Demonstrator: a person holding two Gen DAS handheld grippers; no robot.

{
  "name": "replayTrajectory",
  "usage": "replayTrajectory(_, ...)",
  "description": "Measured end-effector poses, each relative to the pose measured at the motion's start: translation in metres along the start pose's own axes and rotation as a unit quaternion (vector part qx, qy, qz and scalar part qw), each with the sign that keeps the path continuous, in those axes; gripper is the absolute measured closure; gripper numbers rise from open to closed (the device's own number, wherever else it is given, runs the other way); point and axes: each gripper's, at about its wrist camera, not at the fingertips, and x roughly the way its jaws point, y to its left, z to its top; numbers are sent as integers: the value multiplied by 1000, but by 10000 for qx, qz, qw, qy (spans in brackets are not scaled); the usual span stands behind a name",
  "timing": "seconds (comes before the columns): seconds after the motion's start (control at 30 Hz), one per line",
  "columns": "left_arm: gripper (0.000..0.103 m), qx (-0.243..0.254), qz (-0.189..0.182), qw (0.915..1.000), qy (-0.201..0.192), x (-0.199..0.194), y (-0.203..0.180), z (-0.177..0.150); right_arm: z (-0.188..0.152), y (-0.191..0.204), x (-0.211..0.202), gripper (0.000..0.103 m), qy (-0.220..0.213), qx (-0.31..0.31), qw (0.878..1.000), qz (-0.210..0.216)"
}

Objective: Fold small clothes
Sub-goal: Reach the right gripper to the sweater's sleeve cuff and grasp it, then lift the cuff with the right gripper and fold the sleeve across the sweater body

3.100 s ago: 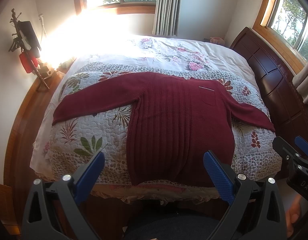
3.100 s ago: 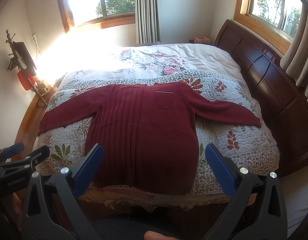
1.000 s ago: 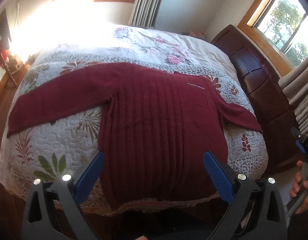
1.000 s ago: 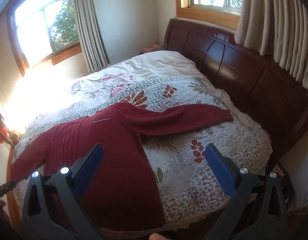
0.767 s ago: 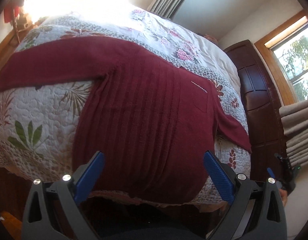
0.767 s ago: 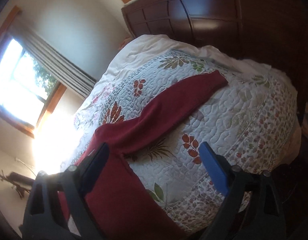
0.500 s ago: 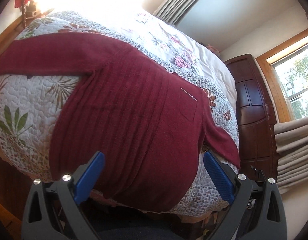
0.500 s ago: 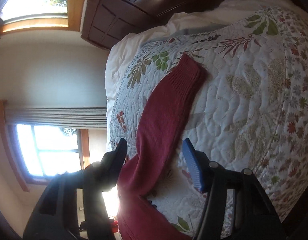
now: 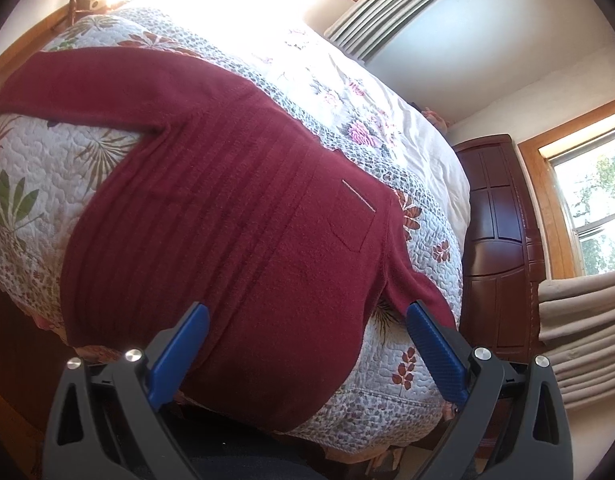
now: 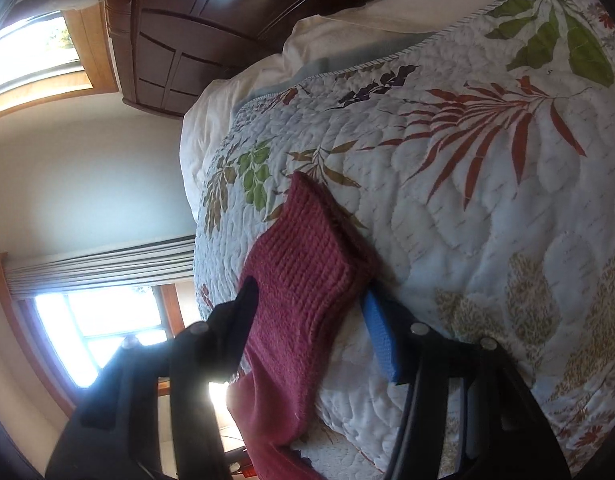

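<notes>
Left wrist view: my left gripper [image 9: 307, 354] hangs above the near edge of the bed, its two blue-padded fingers [image 9: 179, 354] spread wide with nothing between them. Beneath it the dark red sweater [image 9: 235, 216] lies flat and face up on the floral quilt [image 9: 23, 184], body ribbed lengthwise, a small chest pocket [image 9: 353, 224] with a pale stitched top edge towards the far side. One sleeve [image 9: 87, 80] runs out straight to the left across the quilt; the other sleeve descends to the right, and its end passes behind my right-hand finger in this view. The hem lies at the near edge of the bed. Beyond the quilt, a lighter flowered cover [image 9: 347, 92], a dark wooden headboard [image 9: 499, 240] at right, pleated curtains [image 9: 371, 20] and bright windows.

Right wrist view (camera rolled strongly to one side): my right gripper [image 10: 307, 322] has its fingers on either side of the ribbed cuff [image 10: 307, 256] of the sleeve. The jaws are partly open, standing about as wide as the sleeve itself; the blue pad [image 10: 381, 340] lies just beside one edge of the knit and the dark finger beside the other. I cannot tell whether they already pinch the fabric. The cuff end rests on the quilt among printed red and green leaves [image 10: 487, 128].
</notes>
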Motion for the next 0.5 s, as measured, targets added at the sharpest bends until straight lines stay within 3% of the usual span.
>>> replayTrajectory(0.1,4,-238,-175,9995,63,3,1,-1,4,4,4,59,37,-93,9999,-29)
replayTrajectory(0.17,4,-383,-248,9989,73,4,3,-2,5,5,4,85,98,-90,9999,2)
replayTrajectory(0.2,4,-433,-294,9986,77,4,4,-3,6,6,5,91,113,-76,9999,11)
replayTrajectory(0.3,4,-592,-534,9968,103,5,10,-3,5,21,1,93,58,-326,9994,-47)
replayTrajectory(0.5,4,-581,-1280,9900,110,3,12,7,-15,87,-16,93,-156,-1195,9927,4)
